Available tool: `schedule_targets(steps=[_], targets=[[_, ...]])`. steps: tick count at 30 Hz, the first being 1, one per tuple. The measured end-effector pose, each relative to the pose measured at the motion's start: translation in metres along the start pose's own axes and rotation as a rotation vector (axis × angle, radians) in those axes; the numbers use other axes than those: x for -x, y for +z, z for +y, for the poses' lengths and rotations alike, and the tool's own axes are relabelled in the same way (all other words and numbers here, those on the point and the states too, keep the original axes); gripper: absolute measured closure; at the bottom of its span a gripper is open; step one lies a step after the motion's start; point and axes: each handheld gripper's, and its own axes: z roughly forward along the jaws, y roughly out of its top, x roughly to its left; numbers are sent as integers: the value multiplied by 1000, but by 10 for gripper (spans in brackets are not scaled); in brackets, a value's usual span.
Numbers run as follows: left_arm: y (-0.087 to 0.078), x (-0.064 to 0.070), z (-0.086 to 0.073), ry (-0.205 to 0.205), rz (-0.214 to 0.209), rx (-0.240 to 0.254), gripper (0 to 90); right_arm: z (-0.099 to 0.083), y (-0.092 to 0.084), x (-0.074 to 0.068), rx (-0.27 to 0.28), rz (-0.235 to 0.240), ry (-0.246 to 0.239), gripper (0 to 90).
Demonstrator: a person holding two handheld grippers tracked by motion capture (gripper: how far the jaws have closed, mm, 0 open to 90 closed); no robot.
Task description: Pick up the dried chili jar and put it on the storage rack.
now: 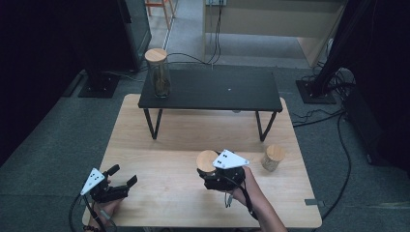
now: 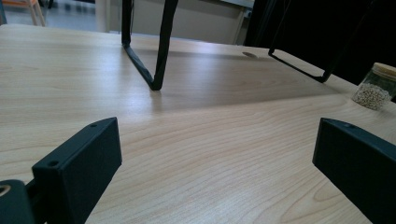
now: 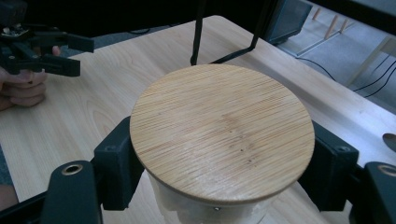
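My right gripper (image 1: 209, 170) is shut on a glass jar with a round bamboo lid (image 1: 206, 159), over the middle of the light wooden table (image 1: 174, 140). In the right gripper view the lid (image 3: 222, 130) lies between both black fingers (image 3: 116, 161), which press on the glass just under it. The jar's contents are hidden. My left gripper (image 1: 123, 175) sits low at the table's front left, open with nothing between its fingers. In the left gripper view its jaws stand wide apart over bare wood (image 2: 217, 163).
A small jar of pale grains (image 1: 273, 157) (image 2: 376, 87) stands on the table to the right. A black metal-legged shelf (image 1: 212, 89) spans the table's back, with a tall lidded jar (image 1: 158, 73) on its left end. Cables run across the floor beyond.
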Motion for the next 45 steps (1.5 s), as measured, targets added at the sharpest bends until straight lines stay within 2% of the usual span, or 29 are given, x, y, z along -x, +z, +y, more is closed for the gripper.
schedule_targets(steps=[13, 16, 30, 36, 45], targets=[[0, 0, 0, 2, -3, 3, 12, 23, -10, 8, 25, -4, -14, 257], [0, 1, 0, -4, 12, 4, 0, 28, -11, 9, 27, -6, -17, 257], [0, -1, 1, -1, -3, -2, 0, 46, -15, 11, 34, -13, -37, 257], [0, -1, 1, -1, -3, -2, 0, 55, -16, 16, 45, -15, -32, 257], [0, -3, 1, -6, -8, -1, 0, 64, -15, 24, 45, -43, -22, 257]])
